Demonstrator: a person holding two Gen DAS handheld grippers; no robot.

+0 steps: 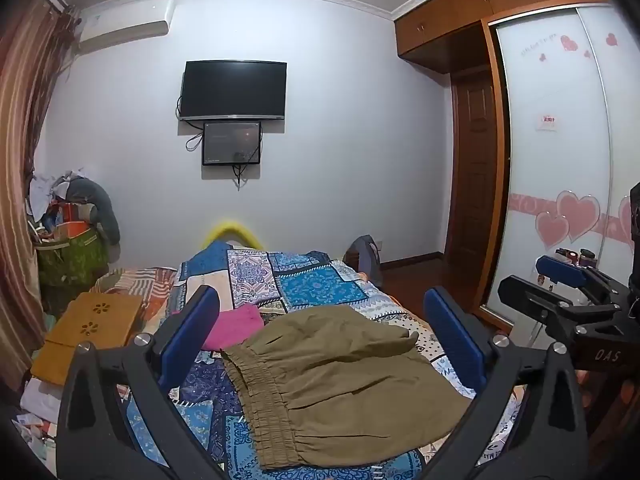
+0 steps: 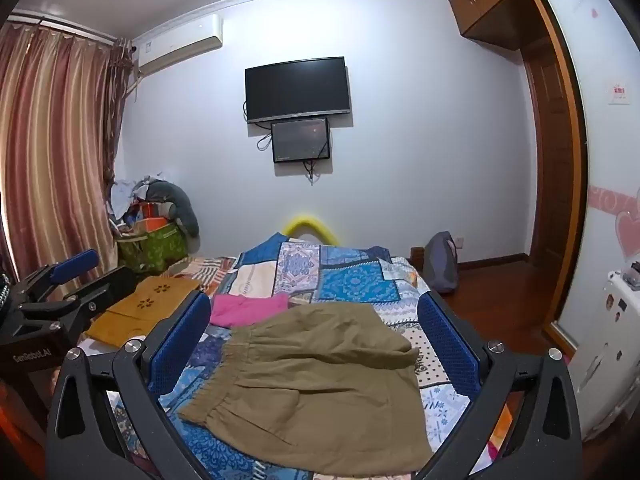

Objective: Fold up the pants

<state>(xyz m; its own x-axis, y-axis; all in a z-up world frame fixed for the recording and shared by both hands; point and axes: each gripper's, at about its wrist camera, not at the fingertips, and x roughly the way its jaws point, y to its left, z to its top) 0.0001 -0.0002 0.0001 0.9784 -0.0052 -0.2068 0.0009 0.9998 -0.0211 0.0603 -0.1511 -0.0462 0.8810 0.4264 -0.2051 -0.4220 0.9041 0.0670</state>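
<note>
1. On the bed (image 1: 320, 276), over a blue patchwork quilt (image 2: 352, 280), I log one pair of olive-khaki pants (image 1: 340, 380). It lies already doubled over in a flat, wide bundle, with the gathered elastic waistband (image 1: 260, 392) towards the left and near me in both wrist views.
2. Left gripper (image 1: 324, 336): I see its two blue pads standing wide apart, one on each side of the pants in the picture, held above the cloth. Nothing is between them and nothing is gripped.
3. Right gripper (image 2: 316, 340): same condition, its blue textured pads spread as far apart as I see them, framing the pants from above, not pressing on anything.
4. Each gripper shows in the other's camera: the right one at the right edge of the left view, the left one at the left edge of the right view, both beside the bed.
5. Pink garment (image 2: 248, 308): folded, lying just beyond the pants on the quilt, its near edge touching or tucked under them; I cannot tell which.
6. Yellow-brown wooden board with flower cut-outs (image 2: 148, 304): on the left part of the bed, apart from the pants.
7. Far wall: a dark television (image 2: 298, 88) with a smaller screen (image 2: 301, 141) mounted below it, and an air conditioner (image 2: 180, 46) up near the ceiling.
8. Left side of room: striped curtains (image 2: 52, 152) and a green bag piled with clutter (image 2: 154, 246).
9. Right side: a wooden wardrobe with heart-patterned sliding panels (image 1: 560, 160).
</note>
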